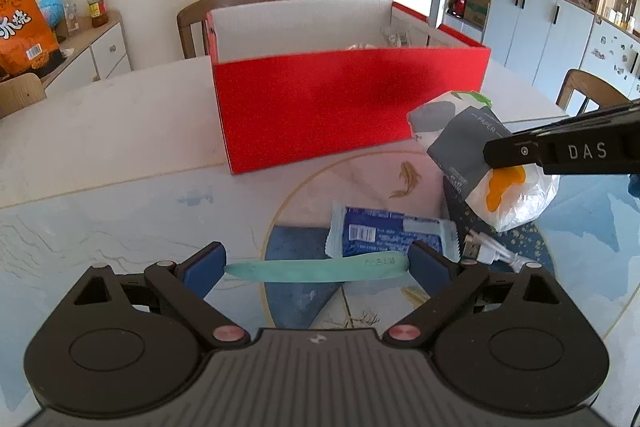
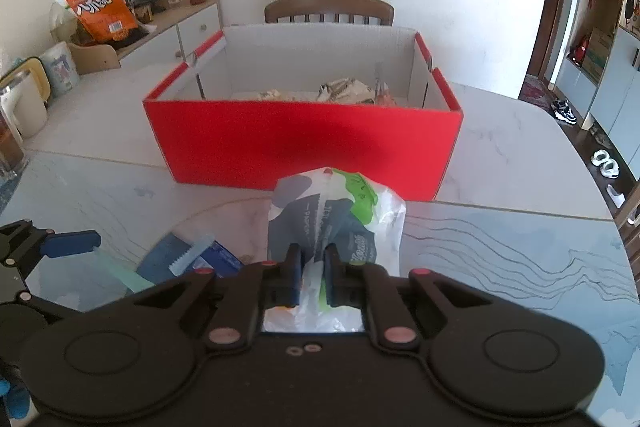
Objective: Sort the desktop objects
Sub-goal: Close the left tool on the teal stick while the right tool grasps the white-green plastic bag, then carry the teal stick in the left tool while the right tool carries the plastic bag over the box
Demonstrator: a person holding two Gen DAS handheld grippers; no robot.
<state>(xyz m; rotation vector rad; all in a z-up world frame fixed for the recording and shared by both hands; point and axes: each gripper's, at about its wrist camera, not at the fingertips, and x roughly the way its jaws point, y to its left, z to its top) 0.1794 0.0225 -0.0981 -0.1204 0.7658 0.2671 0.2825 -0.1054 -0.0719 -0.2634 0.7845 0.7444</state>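
Observation:
My left gripper (image 1: 316, 259) is shut on a flat teal stick (image 1: 316, 270), held lengthwise between its blue pads just above the table. My right gripper (image 2: 313, 267) is shut on a soft pack of paper tissues (image 2: 332, 215) in a white, grey and green wrapper. That pack (image 1: 460, 135) hangs off the table to the right in the left wrist view. An open red box (image 2: 304, 143) stands behind both grippers, with crumpled wrappers inside. A blue and white packet (image 1: 384, 231) lies flat on the table between the grippers. The left gripper's blue pad (image 2: 72, 244) shows at the far left.
A white USB cable (image 1: 488, 251) lies right of the packet. Wooden chairs (image 2: 328, 9) stand behind the box and at the right edge (image 1: 588, 91). A sideboard (image 2: 160, 27) with a snack bag and jars sits back left. Jars (image 2: 16, 115) crowd the table's left edge.

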